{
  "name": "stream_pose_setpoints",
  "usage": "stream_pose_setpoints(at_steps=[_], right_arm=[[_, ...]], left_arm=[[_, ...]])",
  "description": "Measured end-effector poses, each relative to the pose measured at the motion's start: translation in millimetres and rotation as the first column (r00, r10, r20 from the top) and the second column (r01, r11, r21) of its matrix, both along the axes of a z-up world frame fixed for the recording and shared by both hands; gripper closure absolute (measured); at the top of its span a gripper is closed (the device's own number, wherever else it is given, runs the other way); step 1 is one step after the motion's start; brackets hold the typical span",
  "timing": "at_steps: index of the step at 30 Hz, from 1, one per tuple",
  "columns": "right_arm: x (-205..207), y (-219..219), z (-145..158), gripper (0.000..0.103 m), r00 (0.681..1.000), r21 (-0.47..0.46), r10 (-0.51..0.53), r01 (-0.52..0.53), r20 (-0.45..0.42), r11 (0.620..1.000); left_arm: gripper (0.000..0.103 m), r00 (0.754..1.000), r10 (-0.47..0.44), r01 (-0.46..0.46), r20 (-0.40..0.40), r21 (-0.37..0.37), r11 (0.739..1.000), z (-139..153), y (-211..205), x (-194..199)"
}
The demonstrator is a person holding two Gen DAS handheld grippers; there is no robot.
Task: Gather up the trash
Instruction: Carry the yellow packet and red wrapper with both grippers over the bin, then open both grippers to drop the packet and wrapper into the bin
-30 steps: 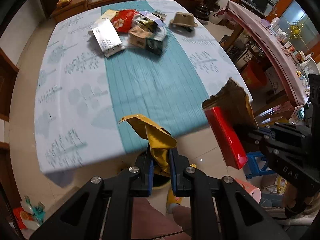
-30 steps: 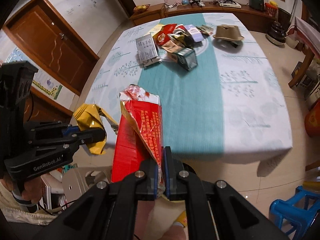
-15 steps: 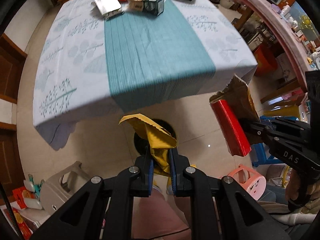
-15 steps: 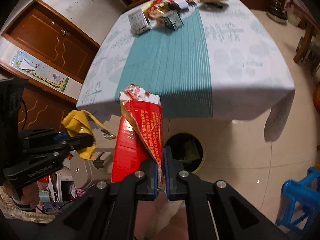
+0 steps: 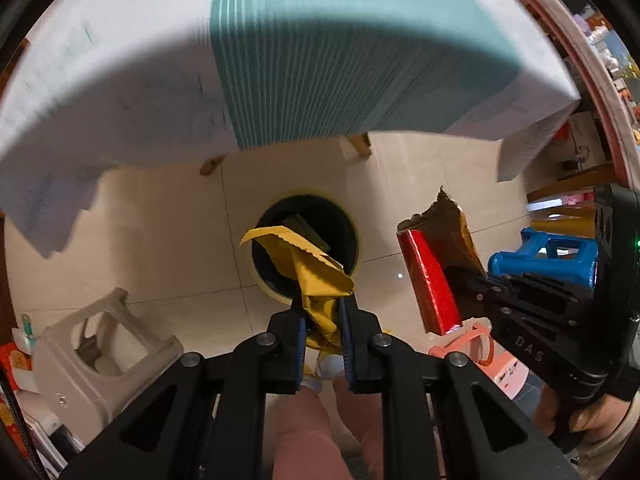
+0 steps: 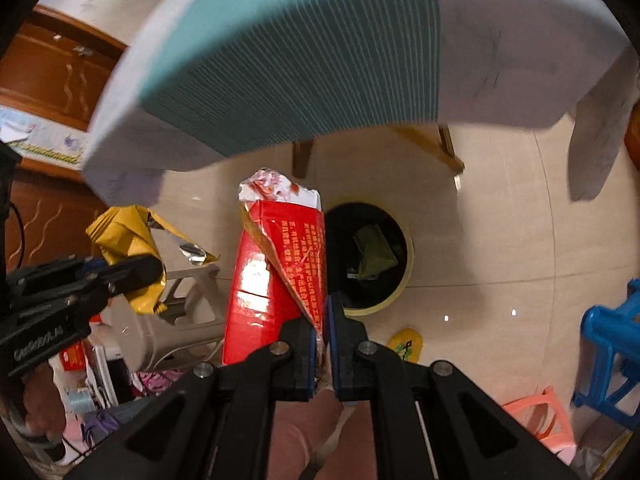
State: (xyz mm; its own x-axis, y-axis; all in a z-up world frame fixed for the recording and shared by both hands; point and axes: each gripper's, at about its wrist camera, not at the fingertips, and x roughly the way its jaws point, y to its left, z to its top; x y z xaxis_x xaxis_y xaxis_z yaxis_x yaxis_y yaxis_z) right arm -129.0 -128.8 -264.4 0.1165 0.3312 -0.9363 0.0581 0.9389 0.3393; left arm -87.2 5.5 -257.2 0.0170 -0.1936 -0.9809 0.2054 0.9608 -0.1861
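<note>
Left wrist view: a crumpled yellow wrapper (image 5: 316, 276), with a zigzag-cut top edge, sticks up from the left gripper (image 5: 323, 320). The blue-lined jaws are beginning to part, yet the wrapper is still bunched between them and touching both pads. It hangs over the near rim of a round trash bin (image 5: 357, 254) that stands on the tiled floor below the table's draped tablecloth (image 5: 120, 92); the bin's dark inside already holds some scraps. To the right, the right gripper (image 5: 460, 276) holds a torn red box (image 5: 426, 276), brown inside, upright and off to the side of the bin. A grey stool (image 5: 108, 352) stands at lower left, a blue stool (image 5: 548, 256) at right.

Right wrist view: the red box (image 6: 276, 272) is glossy, printed with small yellow text, its top ripped open to a white ragged edge. The right gripper (image 6: 322, 328) is clamped tight on the box's torn lower flap, jaws nearly together. The box stands just left of the bin (image 6: 404, 280), overlapping its rim in this view. At left, the left gripper (image 6: 150, 270) carries the yellow wrapper (image 6: 128, 240), whose silver lining shows.
</note>
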Motion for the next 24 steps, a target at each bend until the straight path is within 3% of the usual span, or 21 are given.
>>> stream_pose_setpoints(at_steps=[4,7,12,13,15,16,17,20,24], right_arm=[[5,6,-56,0.098,0.999,-0.005,-0.042,0.042,-0.021,0.999],[12,10,-106,0.097,0.997,-0.015,-0.066,0.066,-0.03,0.998],[26,14,-171,0.095,0.991,-0.008,-0.127,0.127,-0.045,0.992],[28,16,-180,0.094,0.989,-0.001,-0.136,0.136,-0.056,0.991],[31,16,-204,0.079,0.984,0.005,-0.161,0.162,-0.082,0.987],[35,16,-206,0.062,0.983,0.008,-0.165,0.167,-0.086,0.986],[37,16,-212,0.053,0.981,0.006,-0.172,0.174,-0.088,0.985],[38,15,-214,0.052,0.979,0.006,-0.19,0.191,-0.08,0.982],[33,17,-198,0.048,0.981,-0.018,-0.187,0.186,-0.059,0.982]], left_arm=[[0.084,0.999,0.041,-0.041,-0.014,-0.026,0.999,-63,5,9],[0.075,0.998,0.064,-0.064,0.001,-0.024,0.998,-106,8,18],[0.037,0.999,0.049,-0.049,0.001,0.007,0.999,-166,8,31],[0.034,0.999,0.041,-0.041,0.006,0.022,0.999,-172,8,34],[0.025,0.999,0.03,-0.031,0.022,0.053,0.998,-183,5,38],[0.024,0.999,0.028,-0.029,0.028,0.06,0.998,-187,5,38],[0.024,0.999,0.026,-0.027,0.029,0.064,0.998,-190,6,39],[0.017,0.999,0.026,-0.028,0.035,0.062,0.998,-189,9,39],[0.016,0.998,0.021,-0.025,0.06,0.067,0.997,-176,12,37]])
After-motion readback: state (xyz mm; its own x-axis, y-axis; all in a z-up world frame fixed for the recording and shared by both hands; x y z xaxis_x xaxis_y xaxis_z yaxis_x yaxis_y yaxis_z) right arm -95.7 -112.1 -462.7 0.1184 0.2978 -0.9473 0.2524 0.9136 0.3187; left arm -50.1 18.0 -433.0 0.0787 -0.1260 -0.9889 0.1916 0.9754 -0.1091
